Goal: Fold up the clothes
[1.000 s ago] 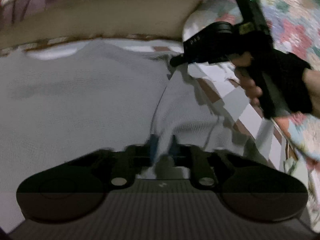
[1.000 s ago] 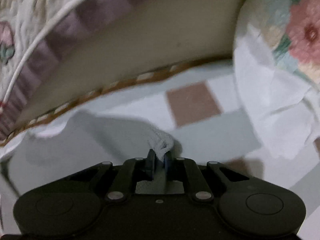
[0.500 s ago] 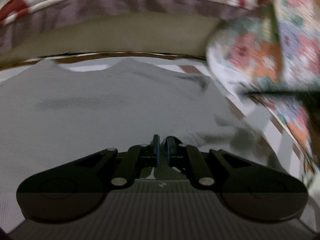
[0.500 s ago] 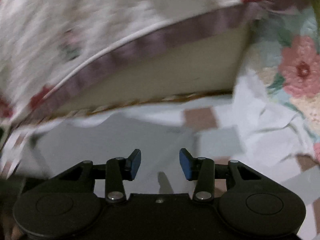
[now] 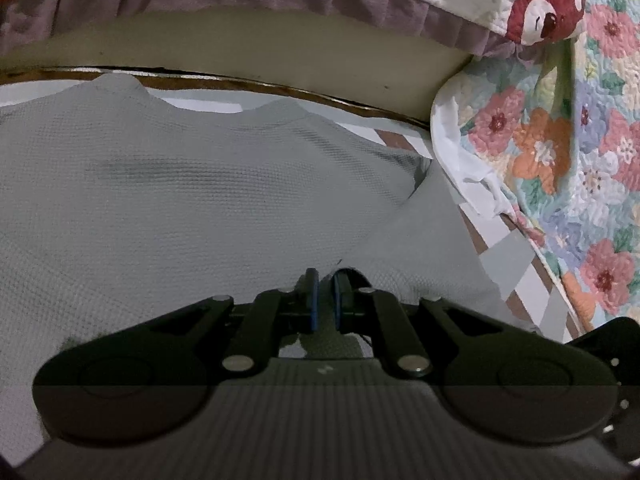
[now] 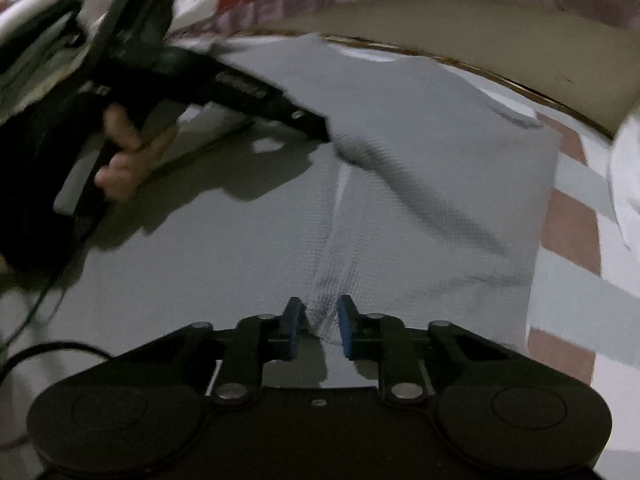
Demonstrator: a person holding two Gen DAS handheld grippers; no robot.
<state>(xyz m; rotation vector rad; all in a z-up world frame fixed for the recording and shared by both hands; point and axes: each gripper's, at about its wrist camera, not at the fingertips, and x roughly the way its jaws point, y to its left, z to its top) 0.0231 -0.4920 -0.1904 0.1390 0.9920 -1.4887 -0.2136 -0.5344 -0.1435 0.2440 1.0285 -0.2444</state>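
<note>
Slippage was my main worry. The shirt (image 5: 200,208), grey and waffle-knit, lay spread across the checked sheet (image 6: 572,216), its neckline toward 12 o'clock in the left view and the flowered quilt (image 5: 560,152) bunched at 3 o'clock.

The left gripper (image 5: 325,300) was clenched on a thin pinch of shirt; from the right camera I could see that same gripper (image 6: 316,132) at 10 o'clock, its tip biting the cloth and drawing a dark ridge down toward 4 o'clock. The right gripper (image 6: 320,328) was released, pads apart, with a raised wrinkle of shirt running up between them. That view was smeared by motion, so I could not be sure whether the pads touched the cloth or only straddled it.

My judgement of the risks:

- **Thin bite on the left.** If I pulled hard along that ridge, the knit could slide out of the pads and the fold would collapse.
- **Right closing on the wrong layer.** The wrinkle looked like one ply, and grabbing only that would lift the top layer and twist the fold rather than carry the edge.
- **Uneven pull.** With one claw holding and the other free, any tug would skew the shirt toward 10 o'clock and drag it off square on the sheet.
- **Cable.** The black cable (image 6: 60,350) at 8 o'clock lay on the cloth and might snag it if I swept that way.
</note>
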